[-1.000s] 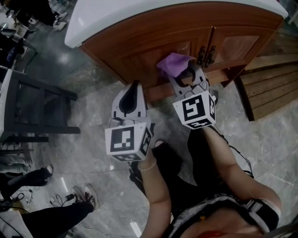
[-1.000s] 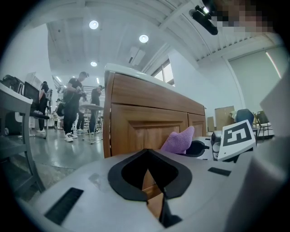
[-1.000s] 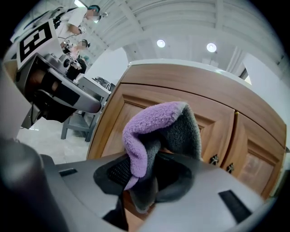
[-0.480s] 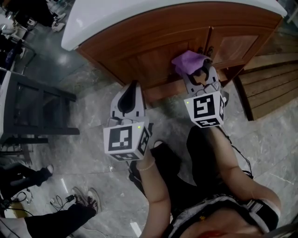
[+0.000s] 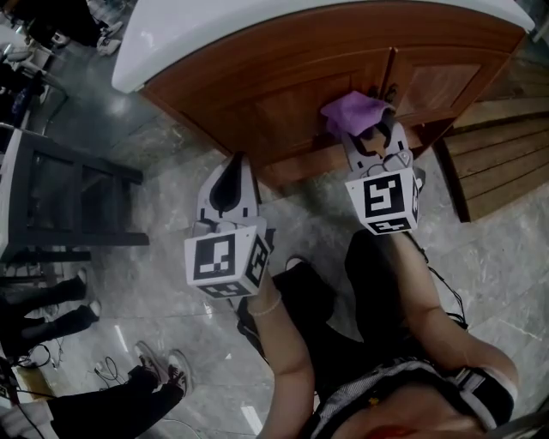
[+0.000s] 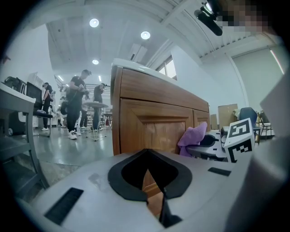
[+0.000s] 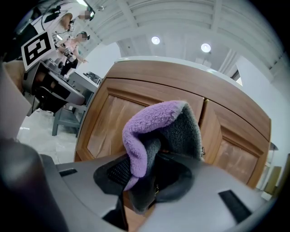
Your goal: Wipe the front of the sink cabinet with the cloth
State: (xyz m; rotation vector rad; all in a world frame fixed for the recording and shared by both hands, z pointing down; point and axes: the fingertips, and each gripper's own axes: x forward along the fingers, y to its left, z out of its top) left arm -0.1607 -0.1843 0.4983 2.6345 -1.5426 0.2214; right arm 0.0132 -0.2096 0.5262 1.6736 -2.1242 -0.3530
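Observation:
The wooden sink cabinet with two panelled doors stands under a white countertop. My right gripper is shut on the purple cloth, which presses against the cabinet front close to the door handles. In the right gripper view the cloth bulges out of the jaws, purple outside and grey inside, right before the door. My left gripper is shut and holds nothing, low before the left door panel. The left gripper view also catches the cloth.
A dark metal chair stands to the left on the grey stone floor. Wooden planks lie at the right of the cabinet. People's legs and shoes show at the bottom left, with cables on the floor.
My right gripper has carried the cloth to the right along the cabinet front, towards the door handles. The left gripper has hardly moved.

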